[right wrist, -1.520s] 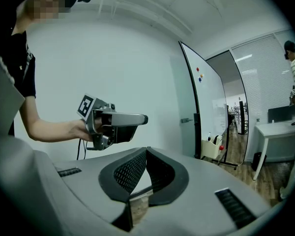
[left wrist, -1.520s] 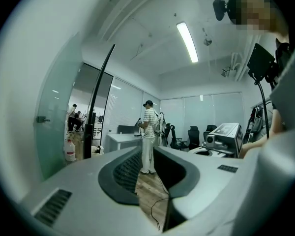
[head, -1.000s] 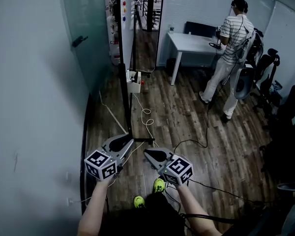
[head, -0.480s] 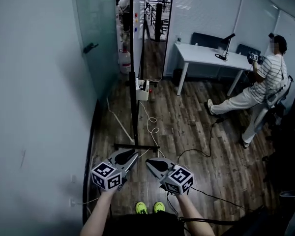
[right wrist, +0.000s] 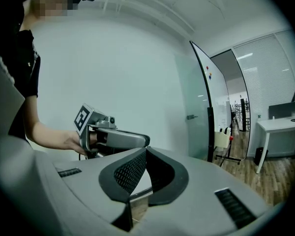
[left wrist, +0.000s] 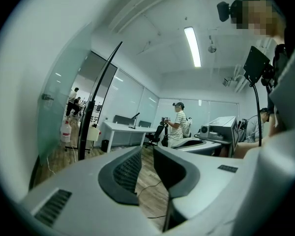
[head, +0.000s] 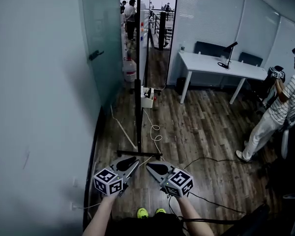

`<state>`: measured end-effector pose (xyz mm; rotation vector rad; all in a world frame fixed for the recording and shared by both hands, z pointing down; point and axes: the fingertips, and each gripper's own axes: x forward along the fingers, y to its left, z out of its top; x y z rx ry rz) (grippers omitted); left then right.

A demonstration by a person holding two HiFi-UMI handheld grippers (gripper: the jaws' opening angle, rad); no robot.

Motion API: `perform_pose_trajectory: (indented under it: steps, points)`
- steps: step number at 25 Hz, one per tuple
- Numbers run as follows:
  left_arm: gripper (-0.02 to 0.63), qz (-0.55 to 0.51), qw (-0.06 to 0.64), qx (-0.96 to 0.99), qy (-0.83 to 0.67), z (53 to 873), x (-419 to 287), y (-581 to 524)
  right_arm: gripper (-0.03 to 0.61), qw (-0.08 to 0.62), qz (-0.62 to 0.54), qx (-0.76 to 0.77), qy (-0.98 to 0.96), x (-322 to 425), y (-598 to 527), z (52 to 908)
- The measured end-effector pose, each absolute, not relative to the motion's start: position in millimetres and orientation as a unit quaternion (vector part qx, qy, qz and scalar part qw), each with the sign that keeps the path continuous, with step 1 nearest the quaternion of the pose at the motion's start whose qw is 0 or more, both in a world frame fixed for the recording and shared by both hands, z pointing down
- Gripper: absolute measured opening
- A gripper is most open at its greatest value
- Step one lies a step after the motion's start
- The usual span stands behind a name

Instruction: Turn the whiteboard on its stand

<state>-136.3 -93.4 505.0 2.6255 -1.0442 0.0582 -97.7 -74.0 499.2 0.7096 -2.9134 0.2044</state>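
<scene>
Looking down from the head camera into an office with a dark wood floor (head: 201, 132). The whiteboard (head: 144, 38) stands straight ahead, seen edge-on, so it reads as a thin upright strip on a dark post. Its stand's foot (head: 140, 154) lies flat across the floor. A small white box (head: 147, 97) hangs low on the post, and a pale cable (head: 155, 132) loops over the floor beside it. A frosted glass door (head: 103, 43) lies to the left, and a white desk (head: 221, 65) stands to the right. A person (head: 280, 112) in a striped shirt stands at the far right edge.

At the bottom of the picture, two bare forearms hold the grippers side by side, pointing toward the whiteboard and touching nothing. The left gripper (head: 132, 162) has its jaws a little apart, with only floor showing through the gap. The right gripper (head: 151, 167) has its jaw tips pressed together, with nothing between them
</scene>
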Motion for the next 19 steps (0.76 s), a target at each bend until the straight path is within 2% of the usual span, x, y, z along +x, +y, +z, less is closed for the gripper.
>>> perform_pose_trajectory:
  steps: [19]
  points:
    - [0.092,0.026,0.162,0.923,-0.347,509,-129,-117,-0.008,0.077,0.075,0.227,-0.968,-104,-100,500]
